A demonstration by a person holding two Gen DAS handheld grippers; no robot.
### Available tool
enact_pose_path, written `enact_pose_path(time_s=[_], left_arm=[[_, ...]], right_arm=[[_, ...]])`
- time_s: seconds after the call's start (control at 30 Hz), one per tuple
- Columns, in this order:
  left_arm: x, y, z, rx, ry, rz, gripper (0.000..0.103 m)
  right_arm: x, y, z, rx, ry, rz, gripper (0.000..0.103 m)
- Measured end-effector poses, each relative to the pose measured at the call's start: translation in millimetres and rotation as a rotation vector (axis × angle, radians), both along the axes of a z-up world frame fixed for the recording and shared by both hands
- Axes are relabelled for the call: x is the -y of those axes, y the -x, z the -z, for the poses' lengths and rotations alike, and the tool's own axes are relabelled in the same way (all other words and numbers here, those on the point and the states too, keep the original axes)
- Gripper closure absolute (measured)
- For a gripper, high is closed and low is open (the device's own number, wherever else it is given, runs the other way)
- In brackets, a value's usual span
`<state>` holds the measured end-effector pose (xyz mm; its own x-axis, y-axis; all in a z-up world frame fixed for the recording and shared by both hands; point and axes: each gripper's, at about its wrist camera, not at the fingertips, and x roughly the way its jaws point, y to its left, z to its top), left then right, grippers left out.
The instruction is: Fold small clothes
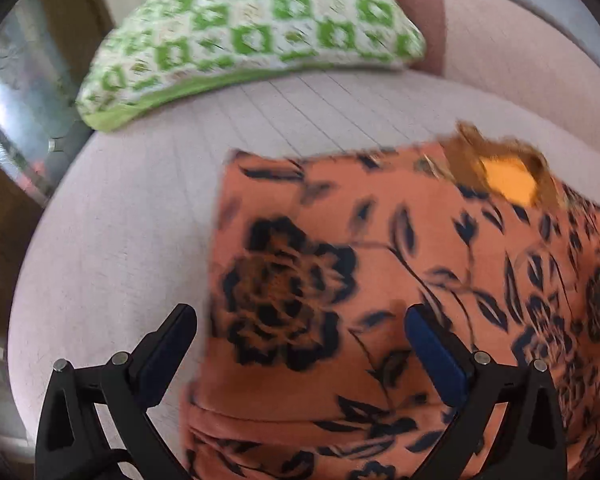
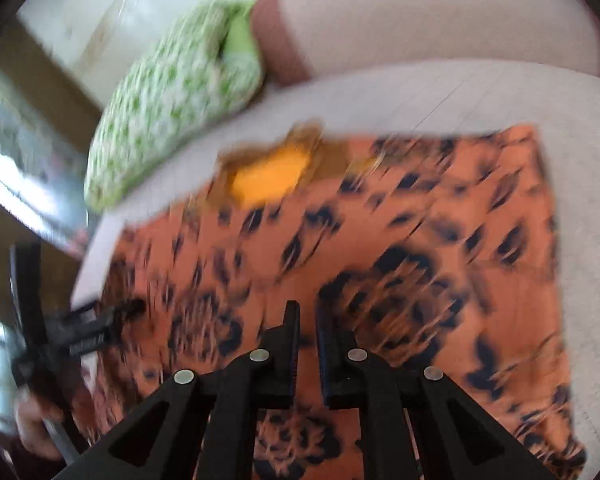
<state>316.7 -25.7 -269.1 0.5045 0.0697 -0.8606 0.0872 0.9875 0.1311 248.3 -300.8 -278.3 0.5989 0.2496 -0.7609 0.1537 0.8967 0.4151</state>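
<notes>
Though blurred, left tongs (image 2: pixel 130 310) beside garment (image 2: pixel 380 240)

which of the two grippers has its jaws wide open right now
The left gripper: its fingers stand far apart over the orange floral garment. The right gripper has its fingers nearly together, nothing visibly between them.

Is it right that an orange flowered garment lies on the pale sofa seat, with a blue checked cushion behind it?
Not quite: the cushion is green and white checked, not blue, as the left wrist view shows. The rest holds: the orange flowered garment lies on the pale sofa seat with the cushion behind it.
</notes>
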Motion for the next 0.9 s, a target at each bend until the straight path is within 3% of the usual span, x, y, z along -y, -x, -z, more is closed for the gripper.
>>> enact_pose_path(time_s=[0.07,0.13,0.2,0.33,0.47,0.53,0.6,0.7,0.8,0.9], left_arm=[[-7.0,-6.4,0.4,0.022,-0.035,-0.032,0.000],[-13.4,-16.9,13.8,-0.014,-0.069,-0.051,0.000],[-18.2,-18.5,20.7,-0.024,-0.025,-0.057,0.000],[-22.4,-25.1,17.4,-0.073,0.001,-0.070,0.000],[-24.2,-5.6,3.5,-0.026,0.005,-0.080,0.000],[-20.4,11.1,4.9,-0.008,-0.042,-0.056,0.000],[-11.1,19.8,19.9,-0.038,-0.129,0.001,0.000],[-12.4,39.7,6.3,0.024,-0.139,0.025,0.000],[-31.2,61.4,-11.1,0.075,-0.097,0.007,0.000],[-67.9,78.2,-17.3,0.080,-0.070,-0.064,0.000]], right_arm=[[22.2,-0.7,-2.5,0.020,0.001,0.104,0.092],[35.6,-5.0,12.0,-0.050,0.038,0.163,0.092],[42.6,-5.9,21.9,-0.051,-0.001,0.146,0.092],[36.9,-0.1,6.7,-0.057,-0.006,0.123,0.092],[31.1,6.0,5.9,-0.024,-0.031,0.084,0.092],[14.7,8.3,9.5,-0.030,-0.027,0.037,0.092],[-5.1,5.3,24.3,-0.117,-0.003,-0.032,0.091],[-15.0,23.4,14.5,-0.086,0.081,-0.035,0.092],[0.6,55.4,-7.1,-0.005,-0.003,-0.012,0.092],[18.6,87.8,-25.3,0.071,0.002,0.031,0.092]])
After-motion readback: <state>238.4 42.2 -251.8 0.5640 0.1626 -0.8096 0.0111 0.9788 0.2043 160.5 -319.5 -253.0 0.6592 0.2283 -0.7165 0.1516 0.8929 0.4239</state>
